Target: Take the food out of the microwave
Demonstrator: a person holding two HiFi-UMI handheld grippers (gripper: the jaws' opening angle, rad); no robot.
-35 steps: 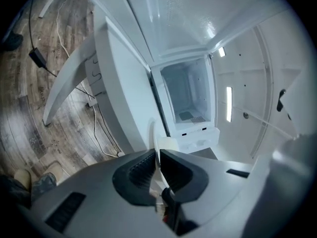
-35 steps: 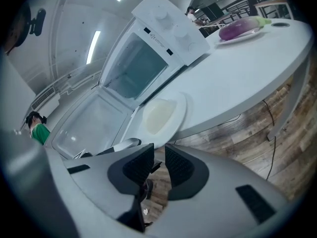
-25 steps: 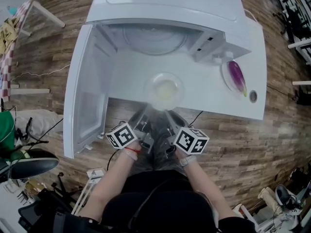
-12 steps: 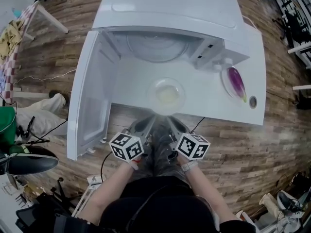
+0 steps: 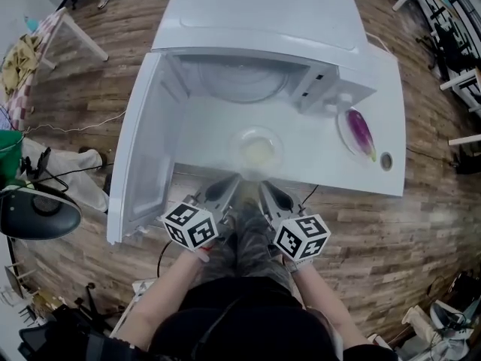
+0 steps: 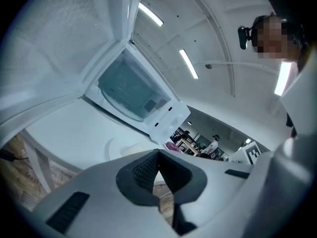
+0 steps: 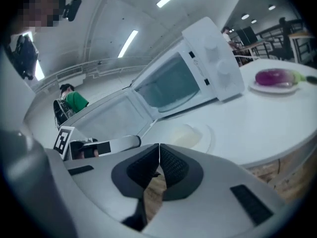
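The microwave [image 5: 263, 21] door [image 5: 143, 149] stands wide open, off to the left of the left gripper [image 6: 159, 157] and reaching out past the table [image 5: 331, 164] edge beside it. A sideways swing of that gripper could knock the door. The left gripper's jaws are pressed together with nothing between them, and it hangs off the table's front edge, on the person's side.

Just ahead of both grippers' tips, between their lines of reach, the plate [image 5: 234, 153] with the pale food [image 5: 258, 153] sits on the table in front of the oven's opening. It is outside the cavity, so the task looks as good as done. The plate lies near the front edge, and that is the main risk: a closed gripper pushed forward would shove it rather than grasp it, and a tip catching the rim on the way back could drag it off onto the floor.

The right gripper [image 7: 159, 150] is also closed on nothing and sits off the table edge, just beside the left one. Farther to its right, well apart, an eggplant [image 5: 360, 132] rests on its own dish [image 5: 342, 130]; a wide sweep that way could send it rolling
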